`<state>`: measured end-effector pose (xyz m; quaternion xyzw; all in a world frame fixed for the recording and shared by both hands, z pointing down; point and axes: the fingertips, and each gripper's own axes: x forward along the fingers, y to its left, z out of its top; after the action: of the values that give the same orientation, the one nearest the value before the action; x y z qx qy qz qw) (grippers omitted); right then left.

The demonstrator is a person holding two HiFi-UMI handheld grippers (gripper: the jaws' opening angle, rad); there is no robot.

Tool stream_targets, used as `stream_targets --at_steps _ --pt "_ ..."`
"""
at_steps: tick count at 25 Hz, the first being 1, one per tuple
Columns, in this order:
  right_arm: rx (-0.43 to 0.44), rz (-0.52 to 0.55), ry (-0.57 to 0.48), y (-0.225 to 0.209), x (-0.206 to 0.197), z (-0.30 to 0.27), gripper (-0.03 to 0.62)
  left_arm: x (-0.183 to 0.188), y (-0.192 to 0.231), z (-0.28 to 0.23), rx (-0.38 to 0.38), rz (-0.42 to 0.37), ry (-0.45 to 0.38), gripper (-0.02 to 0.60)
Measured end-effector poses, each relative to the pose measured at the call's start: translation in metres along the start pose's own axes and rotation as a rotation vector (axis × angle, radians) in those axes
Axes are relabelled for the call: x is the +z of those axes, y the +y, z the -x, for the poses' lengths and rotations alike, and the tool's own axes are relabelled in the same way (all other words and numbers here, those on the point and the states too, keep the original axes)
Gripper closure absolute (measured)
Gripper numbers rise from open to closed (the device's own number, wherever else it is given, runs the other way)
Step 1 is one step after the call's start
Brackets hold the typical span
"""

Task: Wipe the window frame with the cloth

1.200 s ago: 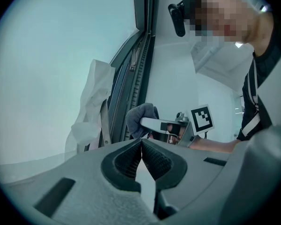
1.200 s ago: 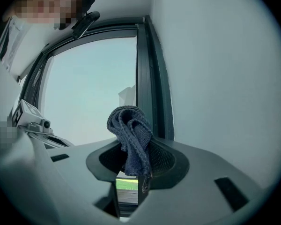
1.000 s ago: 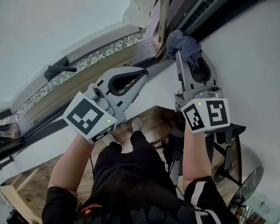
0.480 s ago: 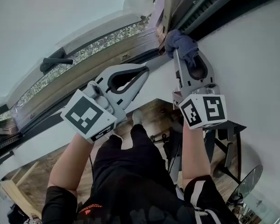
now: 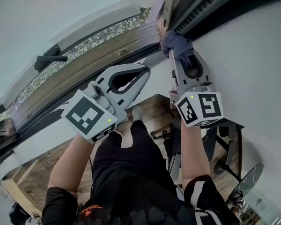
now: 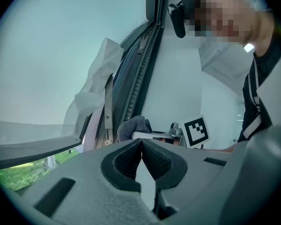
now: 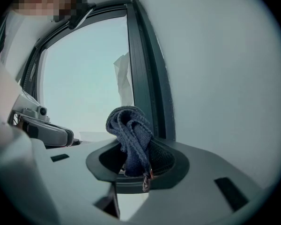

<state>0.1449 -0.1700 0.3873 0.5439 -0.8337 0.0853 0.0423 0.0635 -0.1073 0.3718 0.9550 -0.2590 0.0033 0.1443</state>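
A dark blue cloth [image 5: 175, 43] is bunched in my right gripper [image 5: 175, 56], which is shut on it. The cloth presses against the dark window frame [image 5: 196, 7] where it meets the white wall. In the right gripper view the cloth [image 7: 131, 128] sticks up from between the jaws beside the frame [image 7: 149, 78]. My left gripper [image 5: 146, 70] hovers to the left of the cloth, shut with nothing in it. In the left gripper view, its pads meet at my left gripper [image 6: 141, 143], and the cloth [image 6: 132, 126] shows beyond them against the frame [image 6: 145, 64].
A black window handle [image 5: 48, 58] sits on the sash at the left. White plastic wrap [image 6: 96, 86] hangs on the frame above the cloth. White wall [image 5: 253, 55] lies to the right. Below are the person's legs, wooden floor and a black stand [image 5: 225, 144].
My right gripper has slid the cloth a little up and to the left along the frame. The left gripper has barely moved and stays shut.
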Motion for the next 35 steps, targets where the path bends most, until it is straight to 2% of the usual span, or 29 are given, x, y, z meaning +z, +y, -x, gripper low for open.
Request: stream_targets --at_steps 21,35 --pt "0.010 -0.064 0.108 -0.011 -0.076 -0.013 0.468 -0.044 0.009 -0.018 -0.004 0.064 0.052 0.561" --pt "0.013 -0.077 0.161 -0.014 -0.110 -0.017 0.468 -0.055 0.014 -0.016 0.007 0.076 0.068 0.561"
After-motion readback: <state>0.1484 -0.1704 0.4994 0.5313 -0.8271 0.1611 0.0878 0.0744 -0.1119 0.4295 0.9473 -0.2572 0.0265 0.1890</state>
